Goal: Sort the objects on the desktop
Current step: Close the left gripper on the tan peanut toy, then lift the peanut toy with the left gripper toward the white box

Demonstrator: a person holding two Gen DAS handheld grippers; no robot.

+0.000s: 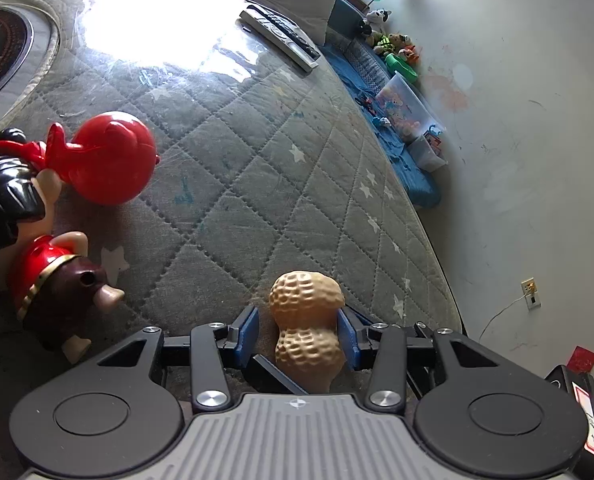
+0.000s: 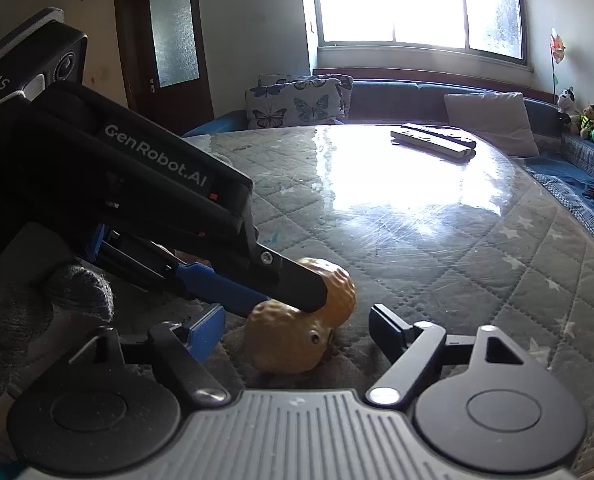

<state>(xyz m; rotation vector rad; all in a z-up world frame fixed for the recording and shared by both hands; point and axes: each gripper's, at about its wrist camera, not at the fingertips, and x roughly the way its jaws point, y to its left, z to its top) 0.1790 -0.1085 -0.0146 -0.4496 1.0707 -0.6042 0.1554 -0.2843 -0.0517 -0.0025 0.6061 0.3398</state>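
While toy figures (image 1: 53, 280) crowd nearby, left gripper (image 1: 303, 334) straddles peanut (image 1: 307, 328).

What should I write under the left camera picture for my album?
Left gripper open around a peanut toy on the quilted table, figurines nearby.

Bright window (image 2: 417, 4) glare on quilted grey tabletop (image 2: 477, 248); blue bench (image 2: 397, 98) with cushions, brown door (image 2: 169, 44), scuffed white wall (image 1: 537, 140).
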